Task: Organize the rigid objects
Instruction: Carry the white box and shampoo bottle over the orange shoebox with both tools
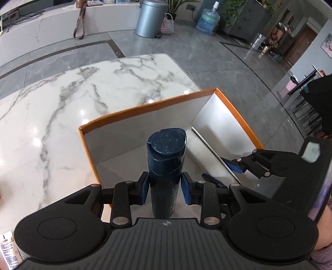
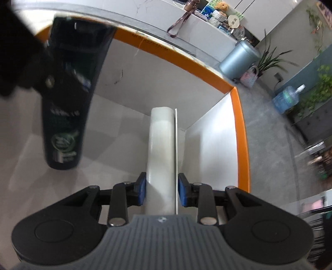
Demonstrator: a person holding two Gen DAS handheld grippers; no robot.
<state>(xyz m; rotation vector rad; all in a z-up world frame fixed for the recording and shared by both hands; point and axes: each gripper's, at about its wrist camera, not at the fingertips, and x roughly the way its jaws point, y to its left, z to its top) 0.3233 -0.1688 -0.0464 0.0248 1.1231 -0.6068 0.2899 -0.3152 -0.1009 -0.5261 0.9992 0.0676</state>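
A white marble surface (image 1: 62, 116) carries an open cardboard box (image 1: 232, 108) with orange rims and pale inner walls, set at the surface's corner above a grey tiled floor (image 1: 207, 54). Both grippers are angled down into the box. The left gripper (image 1: 165, 188) pinches a dark blue bottle (image 1: 166, 157) between its blue pads, cap end pointing away from the camera over the box's interior; the right wrist view shows the same bottle (image 2: 66, 103) hanging on the box's left side, its printed label facing out. The right gripper (image 2: 161, 192) pinches a white, flat-edged object (image 2: 161, 149) that reaches forward toward the box's far right corner; what it is cannot be told, nor whether its far end touches the box floor. Seen from the left wrist, the right gripper (image 1: 236, 166) sits just to the right of the bottle. A grey bin (image 1: 150, 17) and a water jug (image 1: 208, 20) stand on the floor well beyond the surface.
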